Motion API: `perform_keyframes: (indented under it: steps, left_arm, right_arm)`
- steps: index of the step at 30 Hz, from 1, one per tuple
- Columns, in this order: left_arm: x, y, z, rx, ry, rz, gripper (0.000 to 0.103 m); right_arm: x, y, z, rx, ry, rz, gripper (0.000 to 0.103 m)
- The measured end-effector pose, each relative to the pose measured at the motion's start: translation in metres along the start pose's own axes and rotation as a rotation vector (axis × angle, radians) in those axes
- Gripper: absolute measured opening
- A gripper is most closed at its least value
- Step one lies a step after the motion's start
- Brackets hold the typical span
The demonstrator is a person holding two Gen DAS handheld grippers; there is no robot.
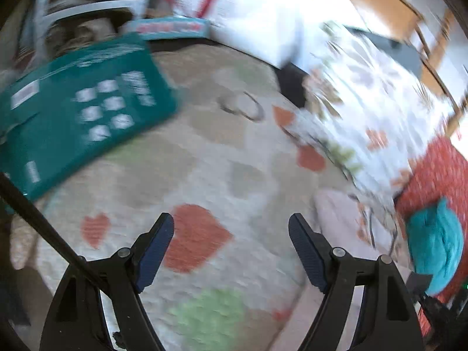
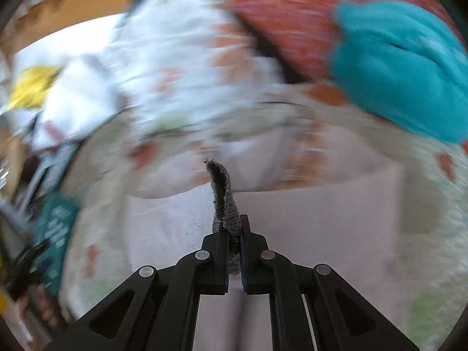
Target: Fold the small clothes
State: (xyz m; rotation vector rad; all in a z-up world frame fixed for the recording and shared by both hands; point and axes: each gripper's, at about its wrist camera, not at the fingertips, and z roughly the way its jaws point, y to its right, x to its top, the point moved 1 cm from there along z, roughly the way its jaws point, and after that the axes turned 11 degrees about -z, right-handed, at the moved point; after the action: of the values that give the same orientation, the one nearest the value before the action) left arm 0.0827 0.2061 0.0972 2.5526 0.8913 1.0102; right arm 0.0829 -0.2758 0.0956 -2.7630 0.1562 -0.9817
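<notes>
Closest to me, the right gripper [image 2: 234, 234] had its jaws pressed together on a small grey knitted piece [image 2: 222, 193], which stood up out of the fingertips and pointed straight ahead, its long axis running along the line of the fingers. Directly below lay a pale pink garment [image 2: 321, 228] spread fairly flat on the heart-patterned blanket [image 2: 433, 193]; whether the grey strip was part of it or a separate item, I could not tell through the blur. The left gripper [image 1: 231, 228] had its jaws wide apart with nothing between them, over a red heart [image 1: 196, 237] on that blanket. Seen from the left wrist, the pink cloth [image 1: 336, 213] lay off to the right of its open fingers, near but not under them. So the right hand was the one over the work, and I judged that the left would have to swing rightward to take a second hold before any fold could be made.

Further out, a teal cloth [image 2: 395, 67] sat bunched against a red cushion [image 2: 286, 23], well beyond the pink piece. A white floral sheet [image 1: 365, 102] ran behind them. On the far left, a green box [image 1: 82, 111] rested on the blanket's edge.
</notes>
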Motion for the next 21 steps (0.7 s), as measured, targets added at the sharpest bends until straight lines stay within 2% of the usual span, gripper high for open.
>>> perform_keyframes:
  steps: [2,4,8,12,14,17,21]
  left_arm:
    - [-0.01,0.019,0.008,-0.017,-0.031,0.041,0.079]
    - [-0.022,0.039,0.02,-0.037,-0.077,0.076,0.08]
    - [-0.047,0.067,0.039,-0.045,-0.146,0.125,0.08]
    - [-0.06,0.084,0.051,-0.042,-0.186,0.158,0.08]
    - [-0.064,0.089,0.054,-0.038,-0.198,0.17,0.079]
    - [-0.071,0.094,0.057,-0.032,-0.211,0.183,0.079]
    - [-0.077,0.098,0.064,-0.042,-0.246,0.176,0.079]
  right_arm:
    - [-0.005,0.035,0.011,-0.055,-0.042,0.04,0.006]
    - [-0.011,0.055,0.02,-0.071,-0.071,0.06,0.006]
    - [-0.021,0.069,0.027,-0.152,-0.102,0.031,0.009]
    - [-0.023,0.092,0.013,-0.225,-0.065,0.045,0.01]
    - [-0.019,0.097,-0.006,-0.275,-0.012,0.045,0.011]
    - [-0.002,0.088,-0.019,-0.264,0.042,-0.001,0.012]
    - [0.024,0.064,-0.002,-0.152,0.021,-0.064,0.012]
